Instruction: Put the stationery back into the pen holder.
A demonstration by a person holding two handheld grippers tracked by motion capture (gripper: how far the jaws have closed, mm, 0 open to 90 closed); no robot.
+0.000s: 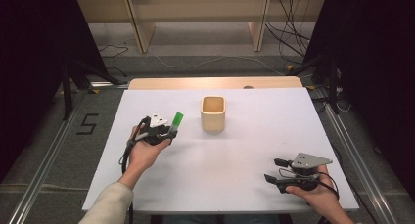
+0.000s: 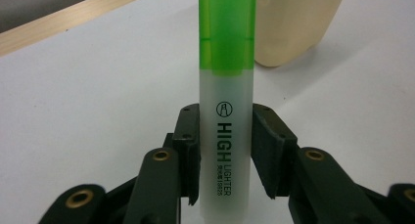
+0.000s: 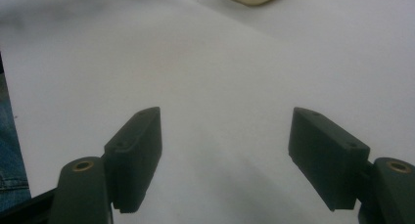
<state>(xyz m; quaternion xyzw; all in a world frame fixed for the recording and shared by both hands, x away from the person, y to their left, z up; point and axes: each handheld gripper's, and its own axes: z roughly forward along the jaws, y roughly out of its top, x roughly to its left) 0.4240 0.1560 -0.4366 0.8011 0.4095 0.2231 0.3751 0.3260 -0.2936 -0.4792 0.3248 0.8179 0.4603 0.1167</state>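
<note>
Jaws of the left gripper [image 2: 226,150] pinch a highlighter [image 2: 226,87] by its barrel, one black pad flat against each side, seen plainly in the left gripper view. That highlighter has a frosted whitish barrel printed with HIGH LIGHTER in black and a clear bright green cap on the far end. In the high view the highlighter [image 1: 175,123] sits at about nine o'clock from the cup [image 1: 213,114], its green cap tilted up toward one o'clock, held above the white worktop [image 1: 235,150]. The cup is pale cream, squarish with rounded corners and open on top, standing upright a little past the middle of the worktop; in the left gripper view it rises just behind the cap.

The left hand [image 1: 144,150] reaches in from seven o'clock, sleeve pale, palm under the left gripper [image 1: 169,131], wrist bent upward.

The right gripper [image 1: 274,169] rests low at about five o'clock on the worktop, pointing toward nine o'clock, held from behind by the right hand [image 1: 318,192]. Its jaws are spread wide with nothing between them.
</note>
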